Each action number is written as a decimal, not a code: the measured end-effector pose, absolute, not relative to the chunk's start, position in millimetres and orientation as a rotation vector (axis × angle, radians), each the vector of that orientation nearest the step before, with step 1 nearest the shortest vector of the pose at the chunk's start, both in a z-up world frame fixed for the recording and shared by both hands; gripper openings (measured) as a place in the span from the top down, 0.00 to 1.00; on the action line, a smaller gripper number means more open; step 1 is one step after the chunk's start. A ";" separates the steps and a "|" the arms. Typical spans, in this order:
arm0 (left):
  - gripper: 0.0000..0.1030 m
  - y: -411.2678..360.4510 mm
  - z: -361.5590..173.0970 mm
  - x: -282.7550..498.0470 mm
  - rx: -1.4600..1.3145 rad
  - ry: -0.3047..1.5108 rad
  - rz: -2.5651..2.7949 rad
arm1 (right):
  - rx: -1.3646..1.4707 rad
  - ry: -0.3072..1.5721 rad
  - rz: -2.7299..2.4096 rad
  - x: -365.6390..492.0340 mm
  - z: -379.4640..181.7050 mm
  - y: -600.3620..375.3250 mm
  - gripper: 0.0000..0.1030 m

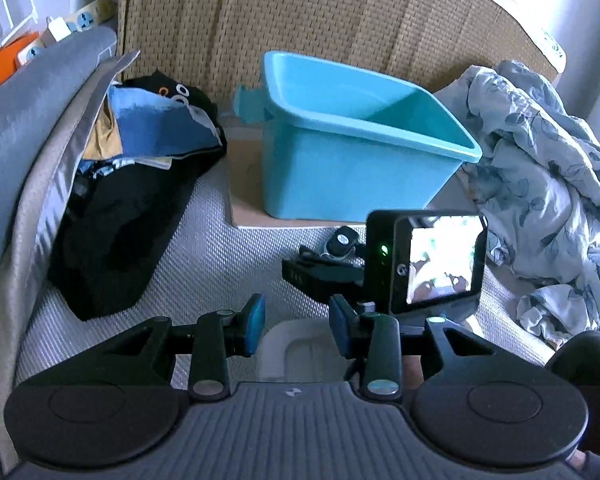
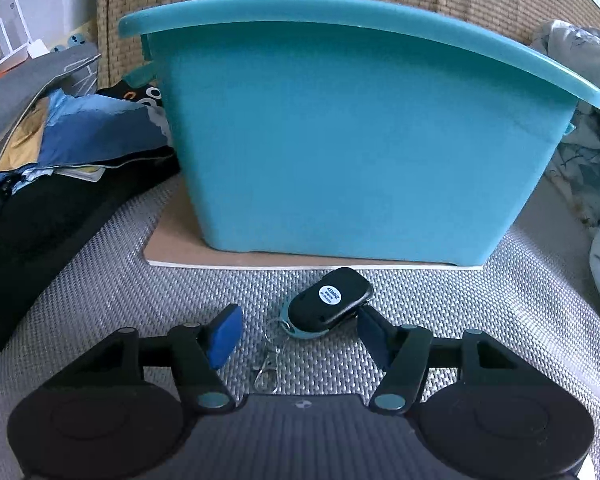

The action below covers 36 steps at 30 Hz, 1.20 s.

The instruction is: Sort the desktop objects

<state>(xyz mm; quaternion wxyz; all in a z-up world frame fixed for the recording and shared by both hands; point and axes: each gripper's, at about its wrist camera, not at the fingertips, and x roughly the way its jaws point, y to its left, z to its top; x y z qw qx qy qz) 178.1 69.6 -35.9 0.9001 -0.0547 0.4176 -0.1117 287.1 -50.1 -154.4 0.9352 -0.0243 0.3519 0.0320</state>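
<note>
A black key fob point(image 2: 331, 299) with a round white sticker and a key ring point(image 2: 274, 330) lies on the woven grey mat, just in front of a teal plastic bin point(image 2: 360, 128). My right gripper point(image 2: 298, 334) is open and low over the mat, its blue pads on either side of the fob's near end, not gripping it. In the left wrist view the fob point(image 1: 342, 239) shows beyond the right gripper's body and its lit screen point(image 1: 440, 260). My left gripper point(image 1: 297, 330) is open and empty, behind the right one. A white object point(image 1: 288, 354) lies under it.
The bin point(image 1: 360, 140) stands on a brown board point(image 2: 180, 248). A pile of dark and blue clothes point(image 1: 132, 184) lies at the left against a grey cushion point(image 1: 28, 120). A floral blanket point(image 1: 548, 184) is bunched at the right. A woven headboard point(image 1: 300, 12) closes off the back.
</note>
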 end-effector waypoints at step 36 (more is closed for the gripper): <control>0.62 65.4 -40.2 166.7 -0.189 0.835 -0.238 | -0.015 0.653 0.110 268.2 -136.8 -59.9 0.68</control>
